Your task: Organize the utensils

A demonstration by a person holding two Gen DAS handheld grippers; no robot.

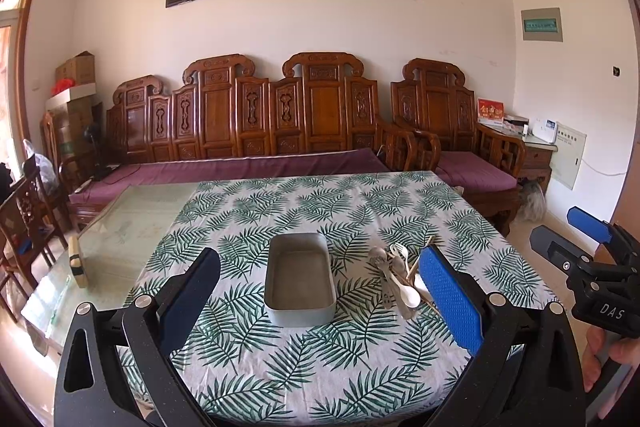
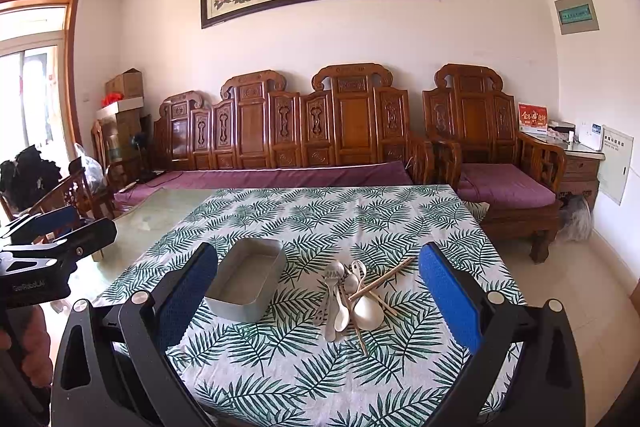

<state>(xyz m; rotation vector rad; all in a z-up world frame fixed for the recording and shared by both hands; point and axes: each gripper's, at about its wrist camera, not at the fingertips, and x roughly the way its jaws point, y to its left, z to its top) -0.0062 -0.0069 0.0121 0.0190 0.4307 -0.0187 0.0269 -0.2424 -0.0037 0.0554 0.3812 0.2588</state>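
Observation:
An empty grey metal tin (image 1: 300, 281) (image 2: 246, 283) sits on the leaf-print tablecloth. To its right lies a heap of utensils (image 1: 398, 281) (image 2: 354, 299): metal spoons, white plastic spoons and wooden chopsticks (image 2: 384, 277), crossed over one another. My left gripper (image 1: 320, 291) hovers open above the near table edge, the tin between its fingers in view. My right gripper (image 2: 320, 291) is open too, held above the table with the utensil heap between its fingers in view. The right gripper (image 1: 588, 247) shows at the right edge of the left wrist view, with nothing in it.
The tablecloth (image 1: 340, 211) covers the right part of a glass-topped table (image 1: 132, 223). A wooden block (image 1: 76, 261) lies on the glass at left. A carved wooden sofa (image 1: 248, 131) with purple cushions stands behind the table. A hand (image 1: 612, 355) holds the right gripper's handle.

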